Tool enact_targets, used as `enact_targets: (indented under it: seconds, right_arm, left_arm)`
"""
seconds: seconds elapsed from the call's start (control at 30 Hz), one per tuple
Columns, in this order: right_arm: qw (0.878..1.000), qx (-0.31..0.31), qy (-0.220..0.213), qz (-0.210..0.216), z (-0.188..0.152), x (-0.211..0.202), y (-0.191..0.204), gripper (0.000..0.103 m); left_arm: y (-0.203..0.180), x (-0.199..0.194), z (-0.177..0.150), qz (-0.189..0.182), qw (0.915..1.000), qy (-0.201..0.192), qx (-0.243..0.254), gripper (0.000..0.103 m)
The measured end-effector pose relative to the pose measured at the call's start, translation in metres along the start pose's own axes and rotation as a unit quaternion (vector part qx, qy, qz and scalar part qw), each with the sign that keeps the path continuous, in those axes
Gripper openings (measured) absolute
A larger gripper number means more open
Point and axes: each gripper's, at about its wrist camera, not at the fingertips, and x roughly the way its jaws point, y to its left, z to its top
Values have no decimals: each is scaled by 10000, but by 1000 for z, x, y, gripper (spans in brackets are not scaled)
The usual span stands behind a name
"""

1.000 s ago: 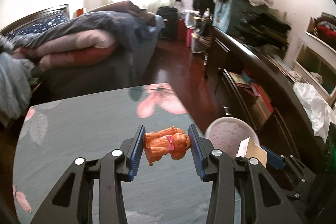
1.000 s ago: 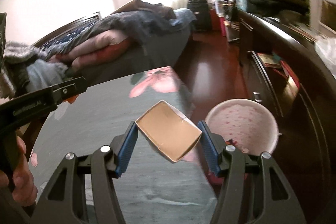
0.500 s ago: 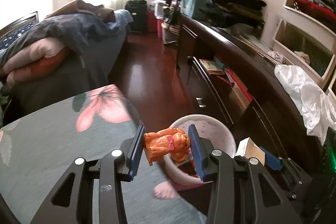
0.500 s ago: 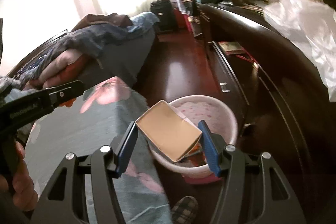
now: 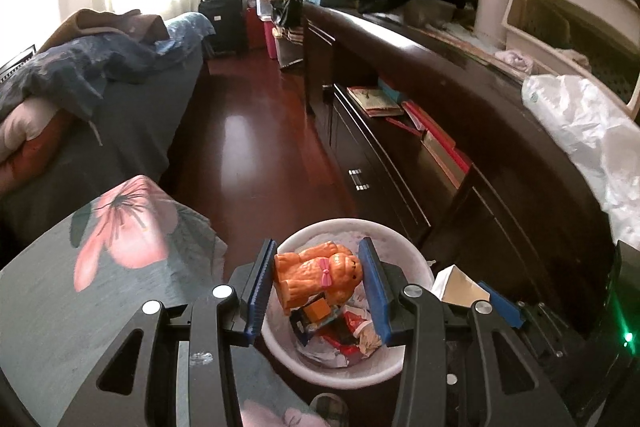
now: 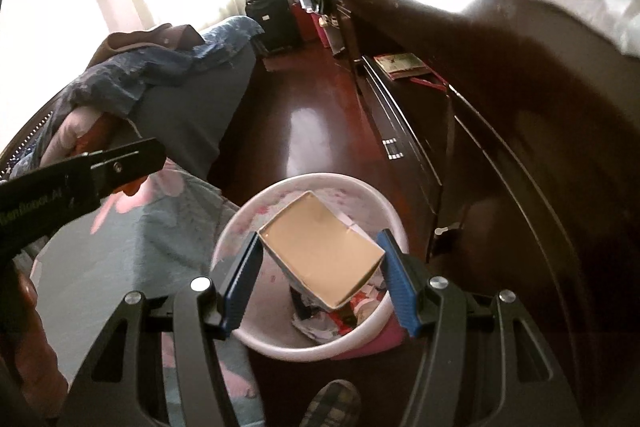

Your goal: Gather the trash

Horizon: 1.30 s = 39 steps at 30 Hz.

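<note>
Over the white waste bin (image 5: 404,367), both grippers hang with their loads. The left gripper (image 5: 318,285) has its blue fingers (image 5: 258,287) clamped on an orange toy dog (image 5: 316,277) with a pink bow, held above the bin's mouth, towards the rim nearest the counter (image 5: 80,307). The right gripper (image 6: 320,263) is clamped on an open cardboard box (image 6: 322,253), tilted so its empty brown inside faces the camera, and it sits above the same bin (image 6: 240,219). Crumpled wrappers and paper (image 5: 344,331) already lie in the bottom.

The likeliest trouble, as I judge it, is a miss on the left side. The dog hangs close to the counter-side rim, where the flowered cloth (image 5: 124,231) drapes down just beside the bin; released there it could strike the rim and bounce onto the dark wood floor (image 5: 244,155) or catch in the cloth.

The box is the second risk. It is wide against the bin's opening and gripped at a slant, so it may land across the rim or on the heaped wrappers and tip out.

The two grippers are also near each other, the right one showing at the edge of the left view. If both open together, the pieces might knock one another aside, or the tools might touch.
</note>
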Motion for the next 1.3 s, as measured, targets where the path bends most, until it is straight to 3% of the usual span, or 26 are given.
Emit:
enact_targets:
  seconds: [0.37, 0.43, 0.57, 0.6, 0.63, 0.8, 1.07, 1.17, 1.3]
  right_arm:
    - [9994, -114, 229, -251, -2, 52, -6, 61]
    - [9991, -154, 238, -300, -2, 57, -5, 65]
    - [9987, -220, 225, -407, -4, 63, -4, 72]
    - [9987, -216, 233, -400, -5, 63, -4, 72]
    - [9987, -208, 242, -394, -5, 64, -4, 73]
    - [9985, -209, 315, -405, -6, 65, -2, 74]
    - [9984, -252, 269, -425, -4, 45, 7, 75]
    - [9985, -273, 152, -454, -4, 29, 13, 82]
    - [9986, -297, 38, -447, -1, 6, 23, 83]
  left_arm:
    - [-1, 59, 0, 2, 9989, 467, 29, 44]
    - [1, 63, 0, 6, 9988, 485, 8, 56]
    - [7, 65, 1, 11, 9989, 470, -53, 59]
    - [9, 65, 1, 37, 9989, 453, -74, 71]
    - [11, 64, 1, 66, 9991, 396, -105, 81]
    - [15, 52, 3, 154, 9996, 181, -122, 87]
    - [18, 30, 3, 190, 9997, 55, -115, 89]
    - [23, 14, 3, 216, 9996, -46, -190, 90]
    - [33, -12, 0, 221, 9991, -180, -324, 91]
